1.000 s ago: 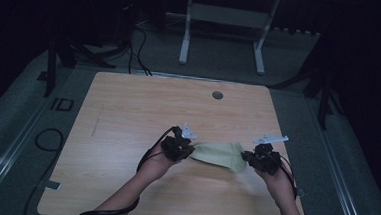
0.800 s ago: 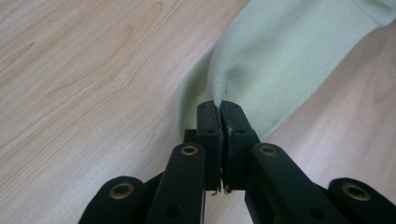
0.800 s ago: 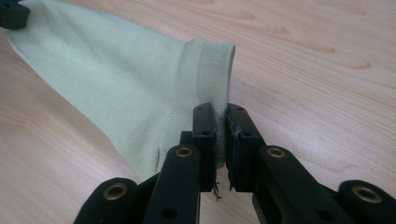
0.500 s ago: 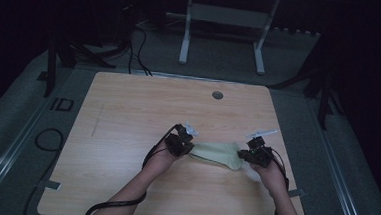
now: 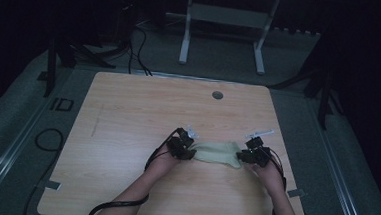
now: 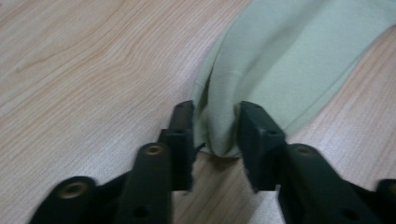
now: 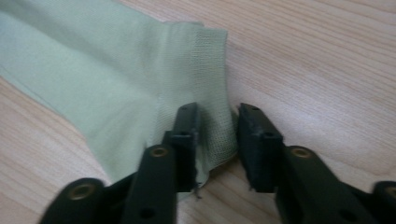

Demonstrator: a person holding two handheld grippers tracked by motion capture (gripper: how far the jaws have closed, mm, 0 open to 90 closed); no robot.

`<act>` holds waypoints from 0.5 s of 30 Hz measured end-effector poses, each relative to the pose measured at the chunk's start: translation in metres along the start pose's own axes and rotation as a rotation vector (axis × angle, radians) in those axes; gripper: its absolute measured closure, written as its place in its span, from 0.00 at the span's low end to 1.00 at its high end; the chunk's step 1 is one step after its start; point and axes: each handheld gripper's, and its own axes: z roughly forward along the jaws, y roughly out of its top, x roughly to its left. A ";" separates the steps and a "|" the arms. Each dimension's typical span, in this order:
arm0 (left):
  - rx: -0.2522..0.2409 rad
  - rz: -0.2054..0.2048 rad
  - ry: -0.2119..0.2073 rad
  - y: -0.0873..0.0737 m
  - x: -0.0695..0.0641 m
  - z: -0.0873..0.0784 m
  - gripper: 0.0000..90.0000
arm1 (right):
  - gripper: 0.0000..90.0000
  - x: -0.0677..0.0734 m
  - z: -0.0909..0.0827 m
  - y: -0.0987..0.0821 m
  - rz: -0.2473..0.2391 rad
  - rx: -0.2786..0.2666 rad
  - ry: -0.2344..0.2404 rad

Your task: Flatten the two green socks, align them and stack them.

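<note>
One pale green cloth (image 5: 217,152), folded, flat on table (image 5: 127,118).

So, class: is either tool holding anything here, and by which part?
Neither grips: both tools have just been opening, an end of the pale green cloth loose between each.

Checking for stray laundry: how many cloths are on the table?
1. A pale green cloth lies on the table near the front edge, stretched between the left gripper and the right gripper.
</note>
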 end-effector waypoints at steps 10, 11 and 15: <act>-0.072 -0.043 -0.053 -0.005 -0.001 -0.017 0.37 | 0.43 0.003 -0.013 0.001 -0.009 -0.052 0.017; -0.076 -0.035 -0.068 -0.006 -0.003 -0.020 0.31 | 0.41 0.004 -0.015 0.002 -0.012 -0.063 0.023; -0.095 -0.030 -0.064 -0.007 -0.008 -0.027 0.22 | 0.24 0.012 -0.021 0.006 -0.031 -0.088 0.069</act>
